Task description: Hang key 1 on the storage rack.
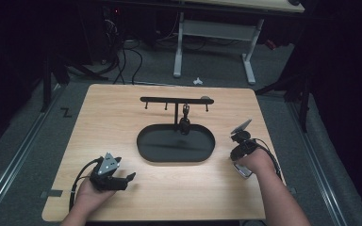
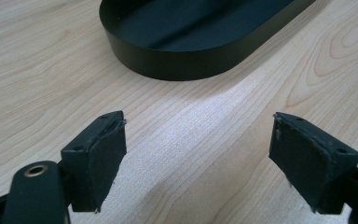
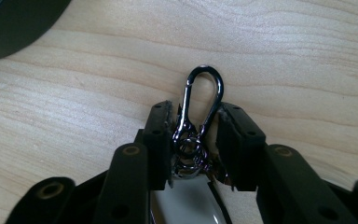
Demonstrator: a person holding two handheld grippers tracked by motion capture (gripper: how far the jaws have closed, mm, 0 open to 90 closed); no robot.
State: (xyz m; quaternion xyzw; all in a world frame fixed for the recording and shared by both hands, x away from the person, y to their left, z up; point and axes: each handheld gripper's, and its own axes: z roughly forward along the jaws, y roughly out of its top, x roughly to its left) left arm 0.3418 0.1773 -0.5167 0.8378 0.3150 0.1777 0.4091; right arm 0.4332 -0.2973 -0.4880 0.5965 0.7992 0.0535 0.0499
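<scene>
Fingers [image 3: 161,135] of our right gripper [image 3: 196,133] are pinching the dark metal carabiner keyring [image 3: 199,112], its long axis pointing straight ahead between them; our left gripper [image 2: 198,154] is resting spread, holding nothing.

oval black tray [image 1: 202,153] mid-table | hook rack [image 1: 176,100] behind | possibly keychain [image 1: 185,123] hanging

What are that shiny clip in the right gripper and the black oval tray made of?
The clip looks like polished dark metal: thin, with bright mirror glints along its loop. The oval tray looks like painted sheet metal or hard plastic; its thin wall has a smooth satin black sheen. I can't tell which.
</scene>
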